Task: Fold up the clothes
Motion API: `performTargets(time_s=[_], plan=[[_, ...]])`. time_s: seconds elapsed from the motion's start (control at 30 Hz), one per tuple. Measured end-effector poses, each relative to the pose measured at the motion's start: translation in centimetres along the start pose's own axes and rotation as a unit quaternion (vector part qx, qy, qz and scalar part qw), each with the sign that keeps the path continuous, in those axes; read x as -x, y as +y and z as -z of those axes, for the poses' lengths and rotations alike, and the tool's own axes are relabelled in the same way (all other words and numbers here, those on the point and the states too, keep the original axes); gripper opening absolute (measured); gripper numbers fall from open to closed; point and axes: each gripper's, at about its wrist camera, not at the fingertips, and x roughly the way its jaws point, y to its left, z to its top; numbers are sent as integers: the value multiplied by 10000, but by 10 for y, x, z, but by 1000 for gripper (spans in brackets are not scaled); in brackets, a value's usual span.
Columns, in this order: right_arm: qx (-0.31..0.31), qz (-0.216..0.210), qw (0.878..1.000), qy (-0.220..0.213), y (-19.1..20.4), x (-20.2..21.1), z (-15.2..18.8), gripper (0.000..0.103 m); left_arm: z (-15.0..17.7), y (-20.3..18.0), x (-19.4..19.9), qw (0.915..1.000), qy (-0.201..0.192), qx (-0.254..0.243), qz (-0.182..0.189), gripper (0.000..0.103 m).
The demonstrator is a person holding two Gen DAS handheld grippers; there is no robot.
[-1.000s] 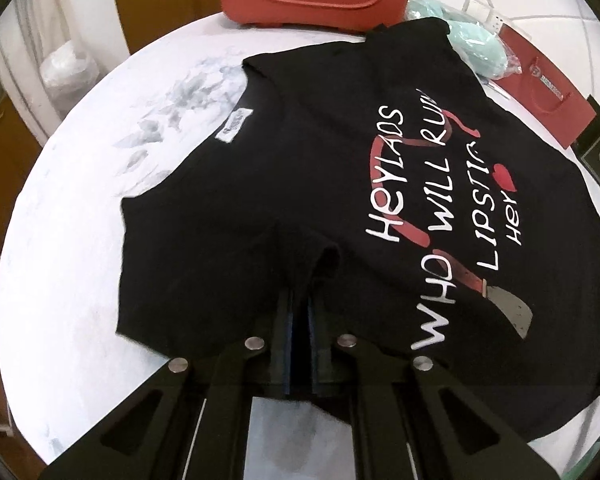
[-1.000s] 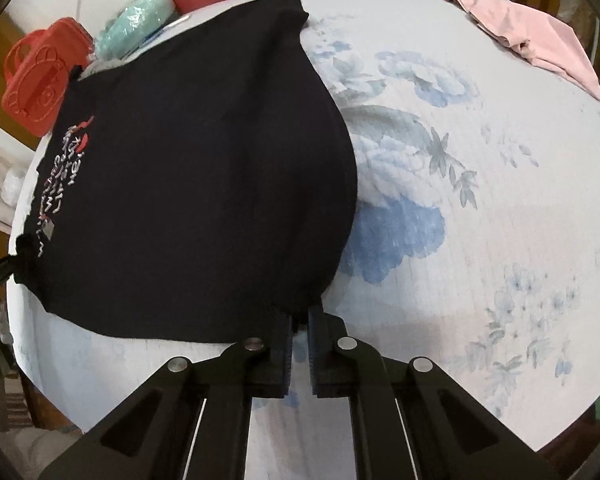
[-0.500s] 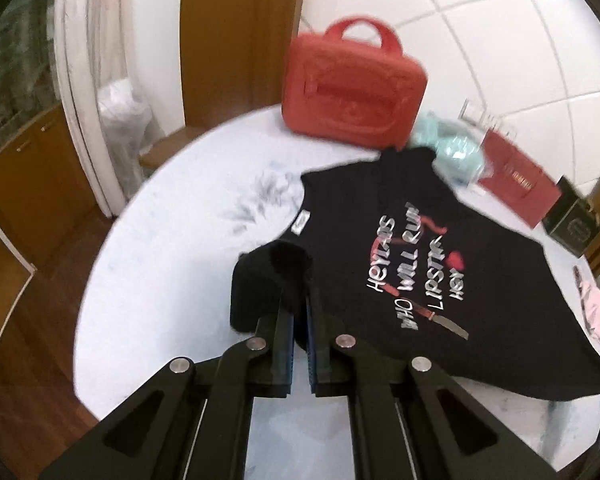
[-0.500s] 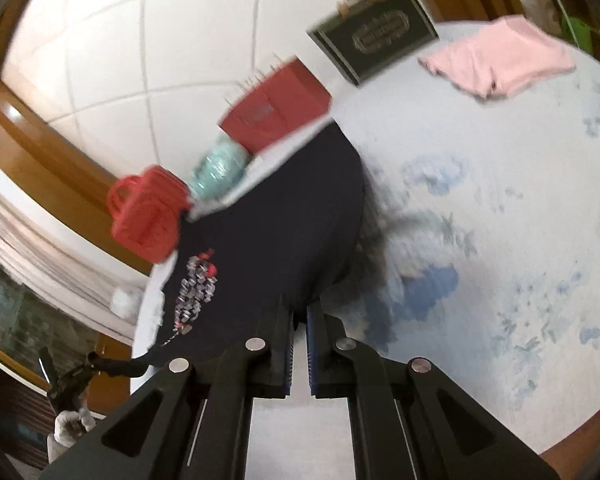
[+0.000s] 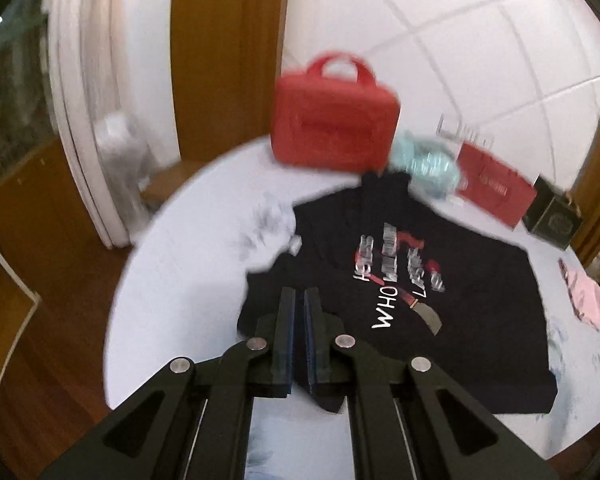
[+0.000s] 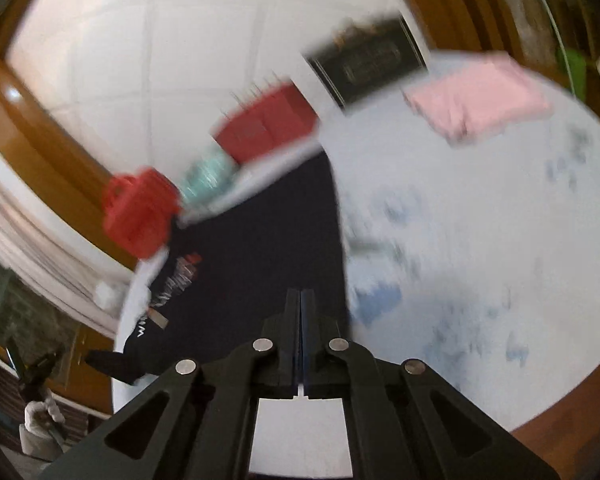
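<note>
Both of my grippers are up off the worktop (image 5: pixel 188 264) right now, each pinching a bit of the black t-shirt (image 5: pixel 472 320). My left gripper (image 5: pixel 296 300) has its jaws clamped on a bunched fold near the sleeve end – the cloth droops down around them. My right gripper (image 6: pixel 301 300) has its jaws pressed together on the shirt's plain hem side (image 6: pixel 268 256), fabric pulled up toward me. The rest of the shirt lies spread on the round floral cloth, white lettering facing up, partly blurred.

Behind it along the wall side: a red case (image 5: pixel 334 120) with a handle, a teal bundle (image 5: pixel 428 164), a red paper bag (image 5: pixel 496 188) and a dark box (image 5: pixel 554 220). A pink garment (image 6: pixel 476 100) sits folded well apart from the shirt – near the far edge.
</note>
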Motion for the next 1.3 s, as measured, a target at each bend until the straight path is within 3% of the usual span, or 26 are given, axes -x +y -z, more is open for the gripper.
performTargets(time_s=[0.07,0.13,0.2,0.27,0.37,0.47,0.53,0.77,0.83,0.87,0.9,1.07,1.17,1.23,1.3], plan=[[26,183,9992,360,-4,-27,9,12,5,0,-33,9992,408,29,-22,4],[113,274,9978,591,-3,-47,17,23,11,5,-63,9968,789,148,19,11],[191,339,9963,768,0,-63,25,67,16,12,-79,9948,994,227,65,40],[266,388,9951,874,2,-74,31,72,22,20,-91,9933,1126,273,33,50],[293,454,9926,1086,4,-87,38,72,33,34,-105,9904,1326,375,-75,52],[394,596,9903,1190,7,-98,42,85,39,46,-121,9878,1485,468,-72,52],[416,639,9895,1226,9,-104,43,87,43,48,-132,9860,1609,394,-178,52],[735,881,9856,1241,25,-122,48,85,60,41,-159,9801,1969,243,-38,52],[854,997,9843,1177,30,-127,50,71,62,37,-163,9804,1958,114,-201,52],[913,1055,9836,1145,32,-130,50,55,62,34,-164,9808,1932,59,-257,52],[973,1112,9827,1113,34,-133,51,45,63,32,-165,9810,1915,4,-317,54],[1013,1213,9816,1072,37,-137,51,45,61,26,-171,9774,2020,-96,-622,75],[923,1144,9835,1058,34,-135,50,47,59,32,-173,9778,2045,15,-466,78],[912,1050,9848,1041,35,-136,50,55,61,30,-171,9804,1907,-161,-464,78],[854,890,9872,1014,37,-138,51,71,64,31,-169,9835,1752,-186,-418,78]])
